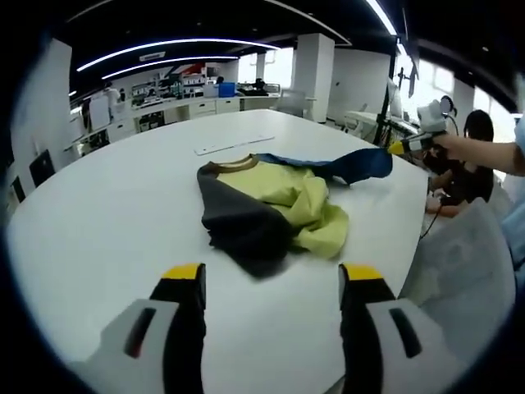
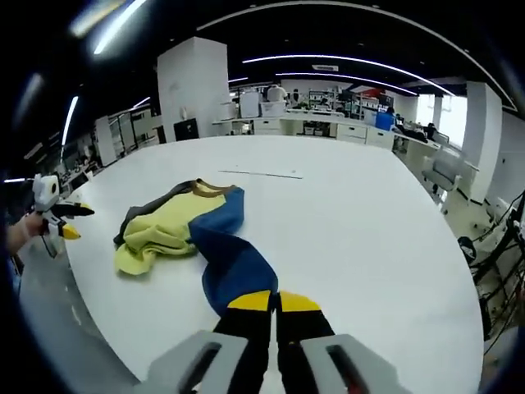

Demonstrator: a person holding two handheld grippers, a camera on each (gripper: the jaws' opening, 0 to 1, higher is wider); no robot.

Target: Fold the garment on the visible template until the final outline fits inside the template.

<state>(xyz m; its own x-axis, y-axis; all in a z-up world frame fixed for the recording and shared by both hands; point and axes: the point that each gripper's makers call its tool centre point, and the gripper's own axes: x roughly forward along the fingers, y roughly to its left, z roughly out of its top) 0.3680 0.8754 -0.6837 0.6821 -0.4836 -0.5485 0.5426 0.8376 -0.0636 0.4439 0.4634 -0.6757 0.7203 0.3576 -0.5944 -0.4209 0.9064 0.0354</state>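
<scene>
A crumpled garment (image 1: pixel 271 205) in grey, yellow and blue lies mid-table. Its blue sleeve (image 1: pixel 353 166) is stretched out to the right, where the right gripper (image 1: pixel 399 148), held in a hand, is shut on its end. My left gripper (image 1: pixel 271 275) is open near the table's edge, short of the grey part, with nothing between its jaws. In the right gripper view the garment (image 2: pixel 168 226) lies ahead, and the blue sleeve (image 2: pixel 234 275) runs straight into my right gripper (image 2: pixel 275 302), whose jaws are pressed together on it. The left gripper (image 2: pixel 76 222) hovers open at the far left.
The white table (image 1: pixel 123 205) is large, with a thin pale strip (image 1: pixel 234 145) lying beyond the garment, the same strip (image 2: pixel 261 173) in the right gripper view. A seated person (image 1: pixel 476 164) is off the table's right side. Desks, pillars and a chair (image 2: pixel 443 168) stand around.
</scene>
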